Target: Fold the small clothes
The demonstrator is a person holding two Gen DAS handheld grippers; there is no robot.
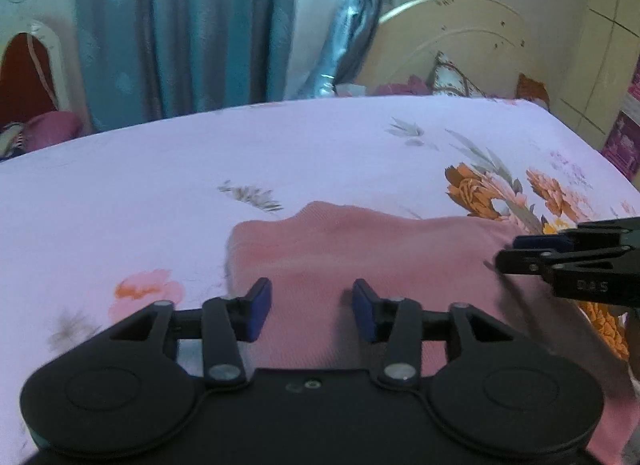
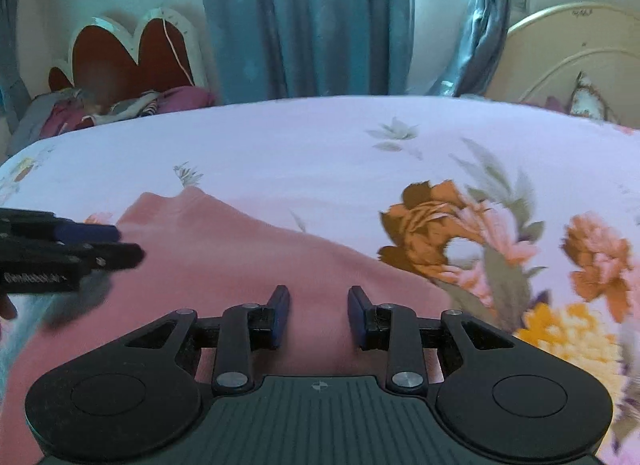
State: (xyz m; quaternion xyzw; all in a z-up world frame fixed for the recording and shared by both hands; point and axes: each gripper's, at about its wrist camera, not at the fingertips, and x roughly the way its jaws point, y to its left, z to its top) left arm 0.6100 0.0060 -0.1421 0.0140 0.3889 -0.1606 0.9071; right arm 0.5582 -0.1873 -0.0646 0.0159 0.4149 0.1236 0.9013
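Observation:
A pink garment (image 1: 360, 253) lies partly folded on the floral bedsheet (image 1: 200, 169). My left gripper (image 1: 312, 309) hovers over the garment's near left part, open, and nothing is pinched between its blue pads (image 1: 260, 305). My right gripper (image 1: 506, 251) reaches in from the right edge above the cloth's right side. In the right wrist view the pink garment (image 2: 224, 261) fills the lower left, and the right gripper (image 2: 319, 315) stands open over it with only cloth showing behind the gap. The left gripper (image 2: 130, 244) enters from the left edge.
The lilac bedsheet (image 2: 300, 145) carries large orange flower prints (image 2: 432, 229) to the right. A cream headboard (image 1: 452, 41) and a pillow (image 1: 452, 77) stand at the far right. Teal curtains (image 1: 180, 25) hang behind. A pile of clothes (image 2: 120, 105) lies beyond the bed's left edge.

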